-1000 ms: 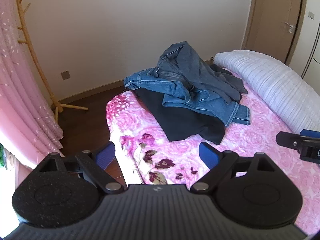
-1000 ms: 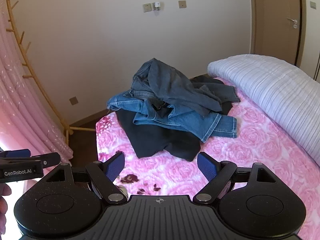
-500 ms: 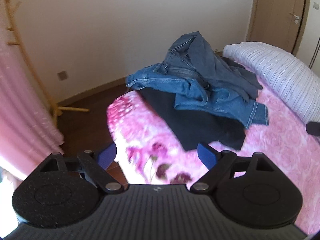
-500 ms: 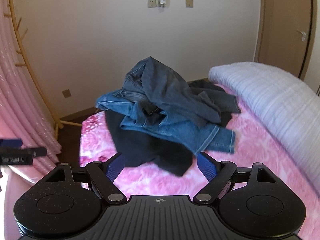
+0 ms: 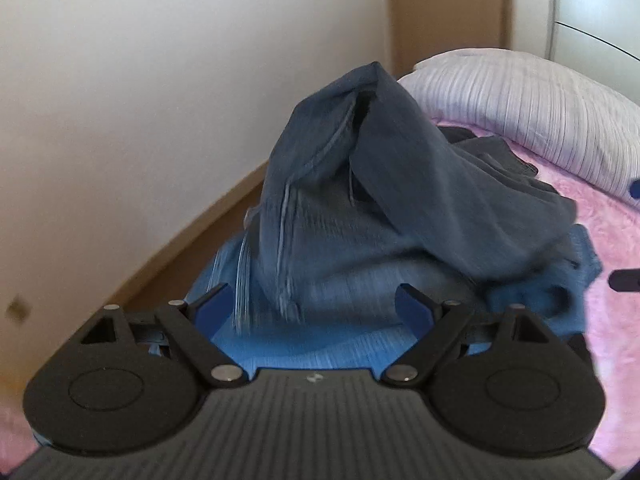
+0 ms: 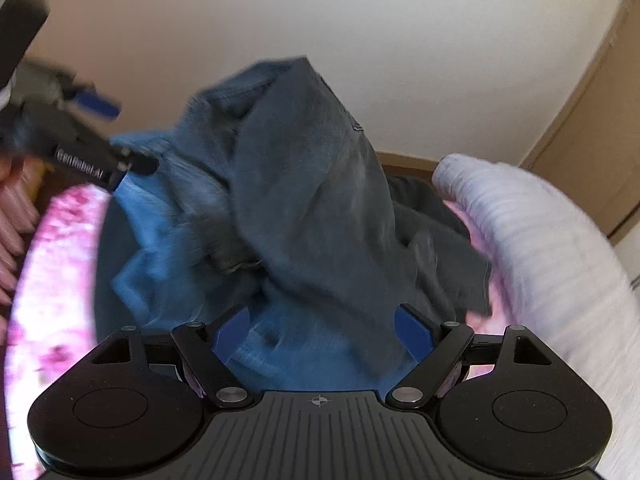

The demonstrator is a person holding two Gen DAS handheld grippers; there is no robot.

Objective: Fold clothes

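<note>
At the far left of the right wrist view, part of a pink curtain (image 6: 12,216) is seen, blurred. Beside it, the left hand-held gripper (image 6: 120,140) is seen with its jaws spread wide and nothing held, its tips at the edge of the lighter blue denim garment (image 6: 160,248); white lettering on its side is blurred and reads roughly "GenRobot.AI". A heap of clothes is piled on the bed with the pink floral cover (image 6: 52,264): the dark grey-blue denim garment (image 5: 400,168) is peaked on top, and black cloth (image 6: 420,200) is glimpsed behind. The right hand-held gripper (image 6: 324,332) is held wide apart over the heap, gripping nothing. To the right, a white ribbed pillow (image 5: 520,96) is laid along the bed, before a brown wooden door (image 5: 448,8).
</note>
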